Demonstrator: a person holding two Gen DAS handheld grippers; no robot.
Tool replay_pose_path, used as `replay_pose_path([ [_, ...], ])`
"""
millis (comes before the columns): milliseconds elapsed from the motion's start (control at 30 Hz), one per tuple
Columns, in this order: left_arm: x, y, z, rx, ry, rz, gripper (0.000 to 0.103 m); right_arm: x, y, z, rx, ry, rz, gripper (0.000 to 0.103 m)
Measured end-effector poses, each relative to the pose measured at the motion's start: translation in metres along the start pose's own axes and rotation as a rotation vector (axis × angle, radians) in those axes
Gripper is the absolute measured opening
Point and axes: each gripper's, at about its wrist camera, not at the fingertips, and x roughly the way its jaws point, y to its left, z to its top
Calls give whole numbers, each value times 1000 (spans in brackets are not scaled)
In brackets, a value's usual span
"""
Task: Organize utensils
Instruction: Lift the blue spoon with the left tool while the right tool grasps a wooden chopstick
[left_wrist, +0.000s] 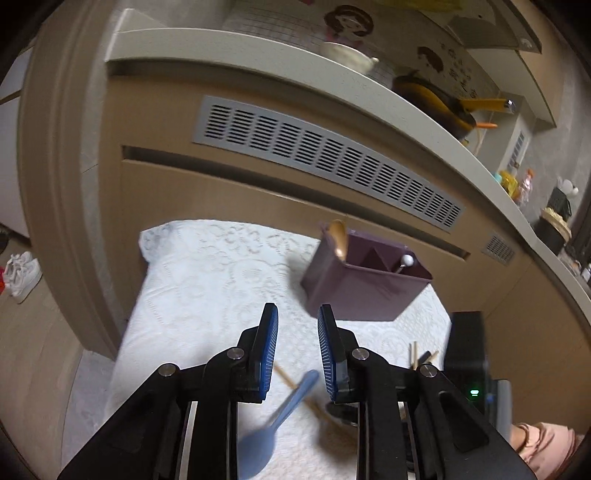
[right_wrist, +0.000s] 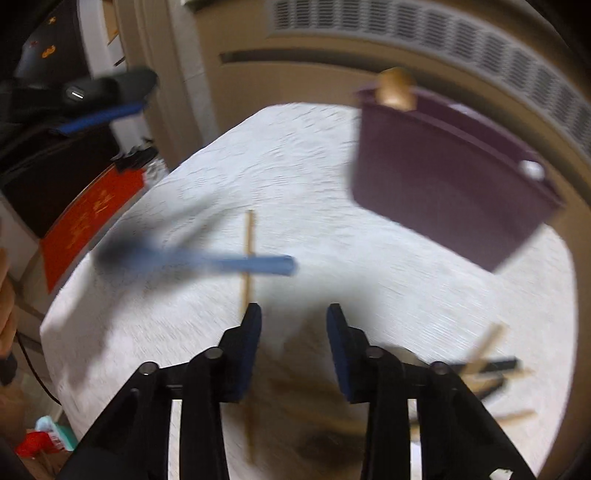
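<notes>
A purple utensil holder (left_wrist: 354, 291) stands on the white lace tablecloth (left_wrist: 207, 288), with a wooden spoon (left_wrist: 339, 236) and a white-tipped stick (left_wrist: 407, 260) upright in it. A blue spoon (left_wrist: 273, 428) lies on the cloth across a wooden chopstick (left_wrist: 286, 376), below my left gripper (left_wrist: 297, 308). That gripper hovers open with nothing between its pads. In the blurred right wrist view, my right gripper (right_wrist: 293, 310) is open over the cloth, just short of the blue spoon (right_wrist: 229, 264) and chopstick (right_wrist: 249, 251). The holder (right_wrist: 443, 184) is up to its right.
Several more wooden and dark utensils (right_wrist: 484, 362) lie at the table's right side. A brown cabinet with a grey vent grille (left_wrist: 325, 155) rises behind the table. Its counter carries a yellow-handled pan (left_wrist: 436, 103). A red mat (right_wrist: 88, 218) lies left of the table.
</notes>
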Motion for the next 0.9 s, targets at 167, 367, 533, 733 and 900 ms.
replay_pose_path([
  [167, 9, 25, -11, -37, 79, 16, 23, 29, 26, 11, -75, 51, 7, 23],
  [367, 28, 21, -30, 114, 232, -23, 43, 25, 35, 7, -121, 77, -53, 5],
  [533, 47, 17, -55, 263, 373, -14, 60, 0, 2, -16, -50, 74, -104, 5],
  [733, 61, 23, -81, 232, 472, -16, 62, -34, -60, -47, 144, 63, -148, 5],
  [900, 50, 0, -93, 236, 536, -130, 62, -52, -85, -60, 222, 32, -135, 5],
])
